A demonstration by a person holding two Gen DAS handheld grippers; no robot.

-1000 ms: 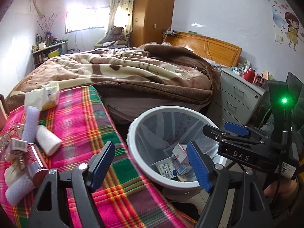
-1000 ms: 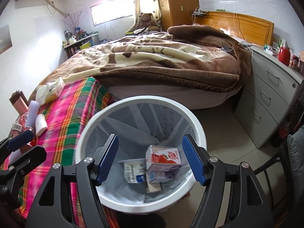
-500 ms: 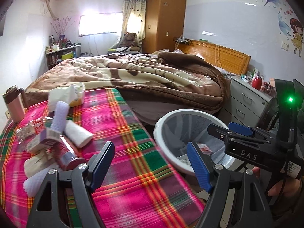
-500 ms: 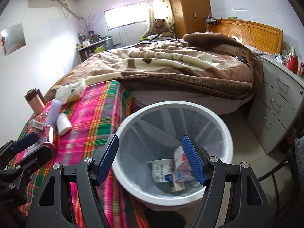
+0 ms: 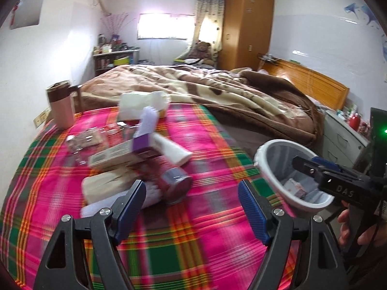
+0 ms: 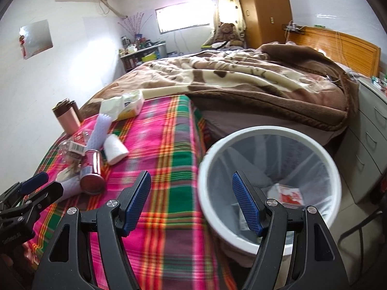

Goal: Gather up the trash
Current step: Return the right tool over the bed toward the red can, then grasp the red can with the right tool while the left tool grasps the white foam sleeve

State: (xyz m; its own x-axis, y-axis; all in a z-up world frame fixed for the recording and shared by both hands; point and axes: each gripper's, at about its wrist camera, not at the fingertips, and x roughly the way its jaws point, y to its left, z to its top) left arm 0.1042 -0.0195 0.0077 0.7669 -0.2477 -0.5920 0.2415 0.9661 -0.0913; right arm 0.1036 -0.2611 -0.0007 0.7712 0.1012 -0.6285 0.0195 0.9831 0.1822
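Note:
A white trash bin (image 6: 271,186) with a clear liner stands beside the plaid-covered table (image 5: 193,236) and holds cartons (image 6: 290,194); it also shows in the left wrist view (image 5: 266,166). A pile of trash lies on the table: a metallic red can (image 5: 173,183), a white roll (image 5: 174,151), a purple box (image 5: 142,142), a lilac foam sleeve (image 6: 100,128). My left gripper (image 5: 192,205) is open and empty, just in front of the can. My right gripper (image 6: 191,200) is open and empty over the table edge, next to the bin.
A pink tumbler (image 5: 61,106) stands at the table's far left corner. A tissue pack (image 6: 125,105) lies at the far edge. A bed with a brown blanket (image 6: 241,77) lies beyond, and a grey drawer unit (image 6: 370,135) stands at the right.
Both grippers swung left, away from the bin toward the table. The left one now faces the trash pile; the right one has left the bin's opening. Both stayed open.

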